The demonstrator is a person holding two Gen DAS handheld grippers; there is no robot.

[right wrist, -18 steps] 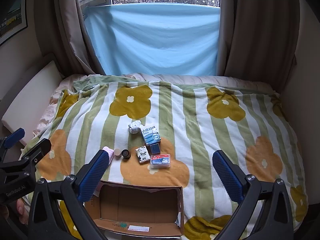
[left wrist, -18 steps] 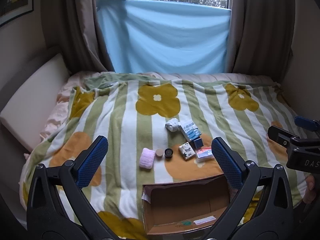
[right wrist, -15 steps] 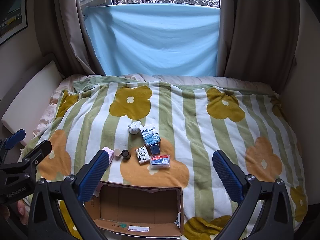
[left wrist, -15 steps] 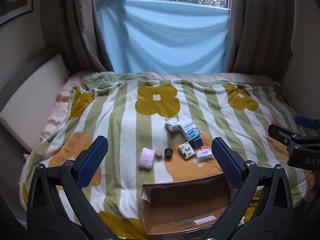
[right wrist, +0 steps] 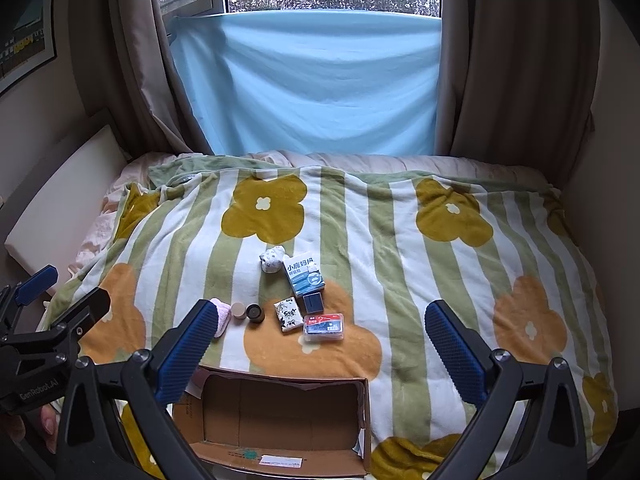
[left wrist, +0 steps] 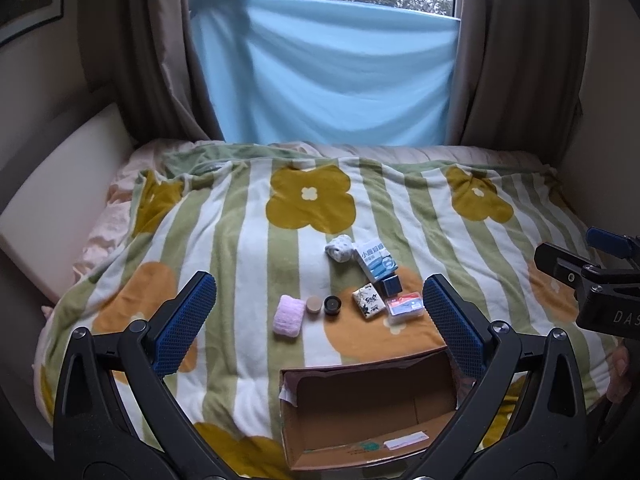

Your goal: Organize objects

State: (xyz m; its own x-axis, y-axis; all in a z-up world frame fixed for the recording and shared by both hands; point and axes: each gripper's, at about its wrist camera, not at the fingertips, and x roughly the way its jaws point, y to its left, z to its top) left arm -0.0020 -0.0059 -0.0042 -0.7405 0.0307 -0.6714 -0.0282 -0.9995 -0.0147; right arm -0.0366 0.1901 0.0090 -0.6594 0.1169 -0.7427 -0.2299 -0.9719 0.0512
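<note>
An open cardboard box sits on the blanket's near edge. Beyond it lie small items: a pink cloth, a tan lid, a black jar, a printed tissue pack, a clear card case, a dark cube, a blue-white carton and a white sock ball. My left gripper and right gripper are open, empty, held above the box.
A flower-striped blanket covers the bed. A white cushion leans on the left wall. A blue sheet and brown curtains hang at the far window. The other gripper shows at each view's side.
</note>
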